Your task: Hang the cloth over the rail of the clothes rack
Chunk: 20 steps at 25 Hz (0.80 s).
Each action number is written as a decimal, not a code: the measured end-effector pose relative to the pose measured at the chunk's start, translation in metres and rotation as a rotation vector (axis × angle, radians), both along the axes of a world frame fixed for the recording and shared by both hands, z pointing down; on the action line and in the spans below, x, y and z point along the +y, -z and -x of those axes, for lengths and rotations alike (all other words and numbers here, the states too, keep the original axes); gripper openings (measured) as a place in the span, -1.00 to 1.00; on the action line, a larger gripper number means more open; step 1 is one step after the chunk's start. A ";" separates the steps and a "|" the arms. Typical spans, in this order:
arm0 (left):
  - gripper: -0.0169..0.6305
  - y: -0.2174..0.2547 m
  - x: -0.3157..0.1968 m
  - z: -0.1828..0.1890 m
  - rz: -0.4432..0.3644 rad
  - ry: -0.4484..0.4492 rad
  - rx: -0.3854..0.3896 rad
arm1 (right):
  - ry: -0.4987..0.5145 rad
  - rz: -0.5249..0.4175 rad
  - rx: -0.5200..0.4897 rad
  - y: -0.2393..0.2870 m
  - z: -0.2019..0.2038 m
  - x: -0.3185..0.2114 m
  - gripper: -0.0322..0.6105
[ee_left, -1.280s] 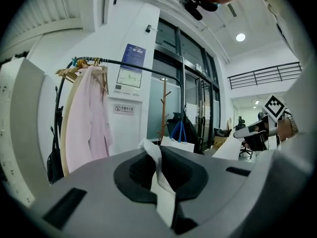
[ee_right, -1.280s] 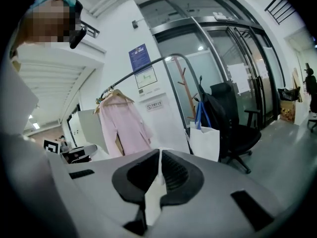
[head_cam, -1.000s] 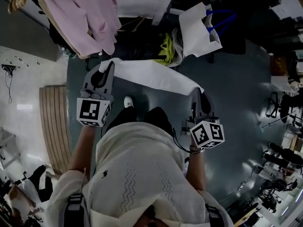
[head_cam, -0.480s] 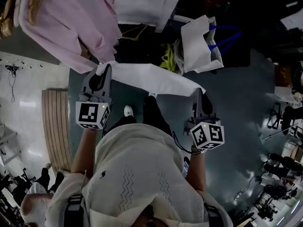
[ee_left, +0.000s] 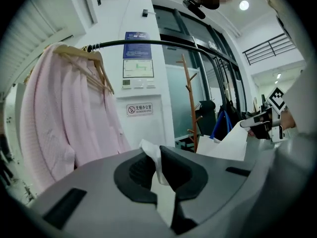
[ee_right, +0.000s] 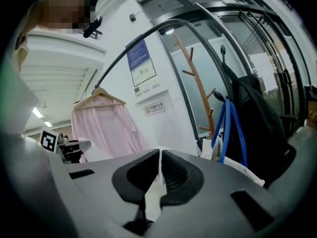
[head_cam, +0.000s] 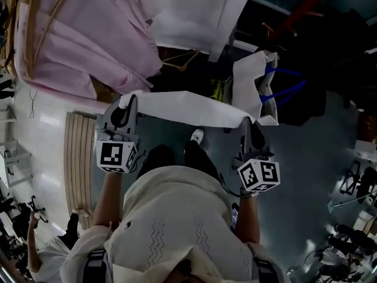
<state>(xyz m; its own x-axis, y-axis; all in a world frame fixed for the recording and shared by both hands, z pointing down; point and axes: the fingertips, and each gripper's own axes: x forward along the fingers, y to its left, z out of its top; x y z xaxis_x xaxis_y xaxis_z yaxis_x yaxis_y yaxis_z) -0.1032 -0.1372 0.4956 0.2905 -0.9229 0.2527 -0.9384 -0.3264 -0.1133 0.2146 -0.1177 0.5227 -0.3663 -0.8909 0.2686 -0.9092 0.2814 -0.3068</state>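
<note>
Cloth (head_cam: 188, 107) taut between left gripper (head_cam: 131, 100) and right gripper (head_cam: 245, 122) — no-smoking sign (ee_left: 138, 109) behind

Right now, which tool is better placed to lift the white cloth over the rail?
Probably the left tool: it is nearest the pink shirt hanging on the rail. The right tool grips the far end of the cloth.

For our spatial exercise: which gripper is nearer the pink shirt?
Left. The left gripper is close by the pink shirt; the right gripper is farther off, across the cloth.
</note>
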 end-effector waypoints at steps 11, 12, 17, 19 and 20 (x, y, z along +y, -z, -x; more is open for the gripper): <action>-0.87 0.051 -0.041 0.008 -0.157 0.000 -0.025 | 0.046 -0.131 0.039 0.059 -0.009 -0.054 -0.84; -0.87 0.062 -0.044 0.008 -0.187 -0.008 -0.014 | 0.045 -0.145 0.058 0.067 -0.007 -0.055 -0.84; -0.87 0.111 -0.062 0.017 -0.284 -0.048 0.024 | 0.008 -0.199 0.162 0.113 0.003 -0.060 -0.84; -0.87 0.125 -0.069 0.021 -0.304 -0.057 0.005 | -0.001 -0.216 0.153 0.130 0.008 -0.063 -0.84; -0.87 0.132 -0.072 0.024 -0.312 -0.058 0.000 | -0.003 -0.224 0.144 0.138 0.010 -0.065 -0.84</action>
